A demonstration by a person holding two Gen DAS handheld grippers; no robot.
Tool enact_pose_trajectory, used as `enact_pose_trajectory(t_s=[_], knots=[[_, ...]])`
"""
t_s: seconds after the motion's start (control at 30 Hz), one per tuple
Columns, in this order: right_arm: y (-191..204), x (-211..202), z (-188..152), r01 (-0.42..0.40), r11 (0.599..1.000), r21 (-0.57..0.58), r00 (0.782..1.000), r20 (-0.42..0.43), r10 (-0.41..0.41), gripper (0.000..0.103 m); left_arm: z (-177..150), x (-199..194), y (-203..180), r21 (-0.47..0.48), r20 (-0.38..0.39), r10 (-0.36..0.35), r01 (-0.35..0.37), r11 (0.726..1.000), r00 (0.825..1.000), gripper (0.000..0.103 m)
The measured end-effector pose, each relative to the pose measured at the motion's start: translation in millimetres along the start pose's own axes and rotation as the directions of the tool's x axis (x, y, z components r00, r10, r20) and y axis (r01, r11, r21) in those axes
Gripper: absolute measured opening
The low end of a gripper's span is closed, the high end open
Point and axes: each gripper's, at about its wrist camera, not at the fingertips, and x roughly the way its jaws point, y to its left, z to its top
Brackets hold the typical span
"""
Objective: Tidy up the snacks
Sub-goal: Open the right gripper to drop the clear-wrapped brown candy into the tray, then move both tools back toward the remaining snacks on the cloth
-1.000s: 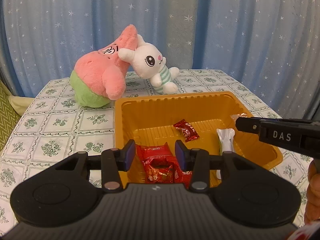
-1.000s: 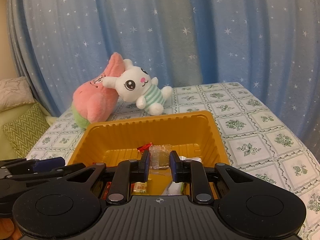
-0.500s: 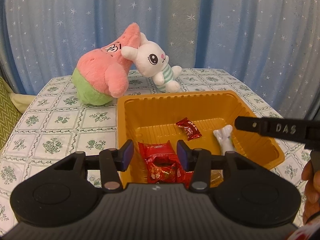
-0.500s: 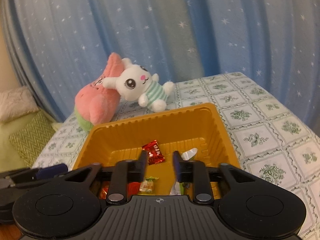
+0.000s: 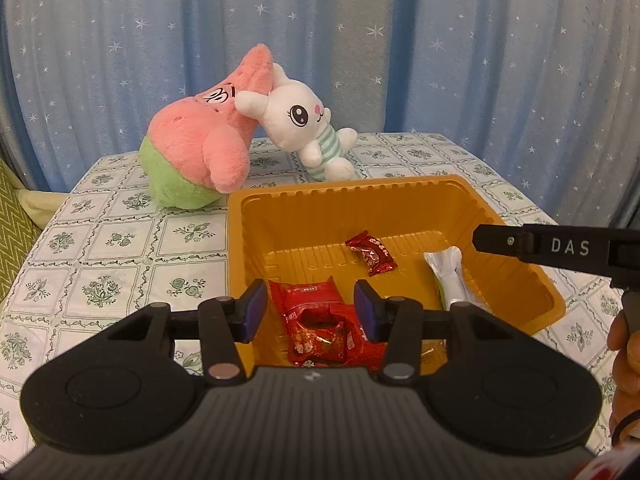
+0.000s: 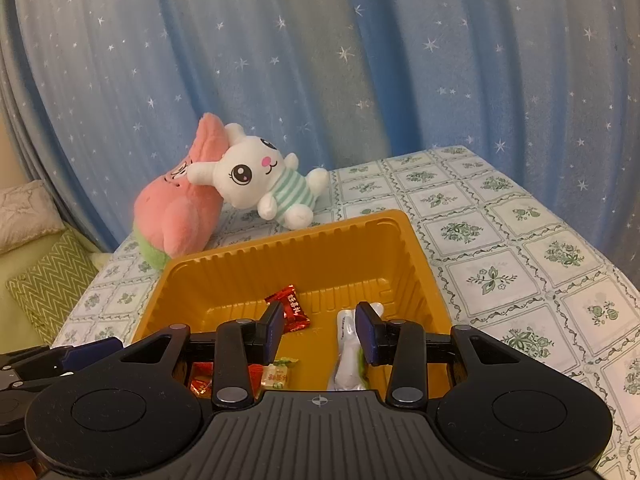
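Orange tray [image 5: 516, 276] on the desk [image 5: 120, 248], holding the snacks: left claw [image 5: 310, 310], jaws wide and empty, hangs over one large red packet [image 5: 316, 320] at the near wall; right claw [image 6: 320, 330], also wide and empty, sits above the tray floor with one white-wrapped bar [image 6: 348, 356] just under its right finger. Further contents: one small red candy [image 6: 290, 312], one pale green-printed sweet [image 6: 276, 376]. Beyond the tray: two plush toys, one pink star [image 5: 200, 152], one white rabbit [image 5: 304, 128], touching.

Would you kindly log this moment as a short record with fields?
container: orange tray on the floral tablecloth
contents: small red candy, large red packet, white wrapped snack, pale green-labelled candy
left claw: open, empty, over the tray
right claw: open, empty, over the tray
background: pink star plush, white bunny plush
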Motion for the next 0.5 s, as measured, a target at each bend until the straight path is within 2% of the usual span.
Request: enact_pose_trajectory(t_s=[0.27, 0.37, 0.5], knots=[[-3, -11, -3, 0.011, 1.000, -0.012, 1.000, 0.015, -0.011, 0.040, -4, -11, -6, 0.005, 0.006, -0.005, 0.005, 1.000, 1.000, 0.045], [-5, -17, -6, 0.014, 1.000, -0.014, 1.000, 0.023, -0.014, 0.040, -10, -18, -11, 0.025, 0.008, -0.012, 0.011, 1.000, 1.000, 0.049], [-9, -29, -12, 0.018, 1.000, -0.014, 1.000, 0.024, -0.018, 0.040, -22, -30, -15, 0.045, -0.002, -0.018, 0.018, 0.999, 1.000, 0.050]])
